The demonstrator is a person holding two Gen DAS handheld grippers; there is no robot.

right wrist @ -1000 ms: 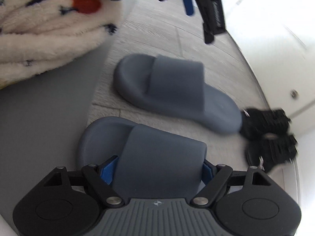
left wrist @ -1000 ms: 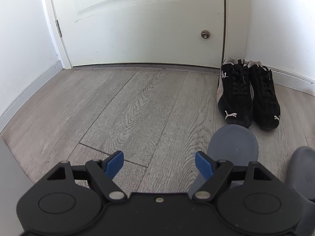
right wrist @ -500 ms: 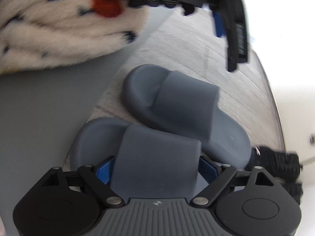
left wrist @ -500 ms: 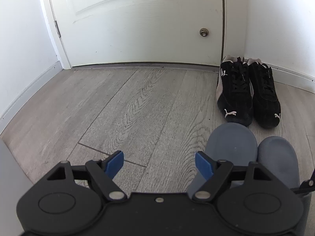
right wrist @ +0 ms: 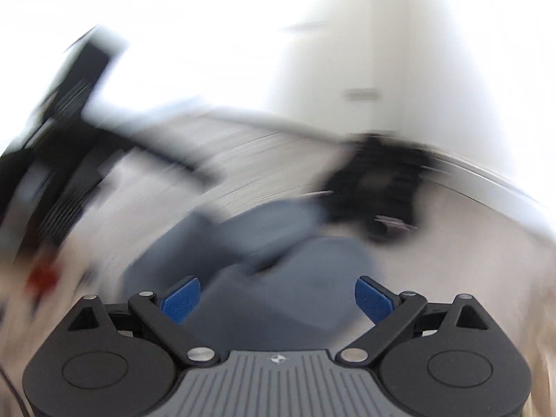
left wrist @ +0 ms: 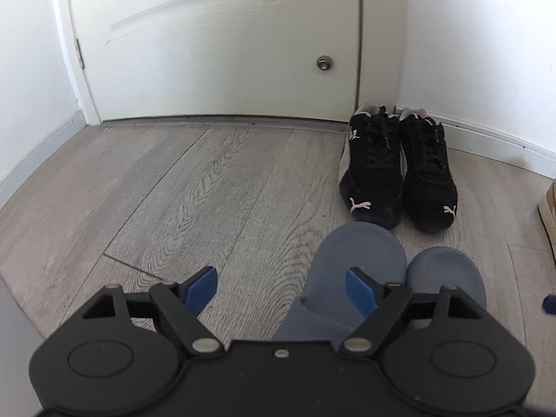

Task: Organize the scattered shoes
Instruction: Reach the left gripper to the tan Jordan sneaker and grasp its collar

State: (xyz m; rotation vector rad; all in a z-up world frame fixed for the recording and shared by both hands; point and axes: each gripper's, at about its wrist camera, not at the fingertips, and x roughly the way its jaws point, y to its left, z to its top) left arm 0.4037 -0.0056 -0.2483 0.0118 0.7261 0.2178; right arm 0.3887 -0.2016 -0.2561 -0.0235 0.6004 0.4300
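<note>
Two grey slides lie side by side on the wood floor in the left wrist view, the left slide (left wrist: 361, 253) and the right slide (left wrist: 446, 271), toes toward a pair of black sneakers (left wrist: 396, 177) in the corner by the door. My left gripper (left wrist: 283, 290) is open, with its right finger over the left slide and nothing between the fingers. The right wrist view is badly blurred by motion. My right gripper (right wrist: 278, 299) is open just above a grey slide (right wrist: 305, 278), with the sneakers (right wrist: 375, 187) a dark smear beyond.
A white door (left wrist: 215, 45) and white walls with baseboards close off the corner. A tan shoe (left wrist: 549, 208) shows at the right edge. Bare wood floor (left wrist: 173, 191) spreads to the left. A grey surface (left wrist: 7, 312) borders the lower left.
The right gripper brought the second slide next to the first, behind the sneakers, then opened and let it go. It is now swinging quickly. The left gripper barely moved.
</note>
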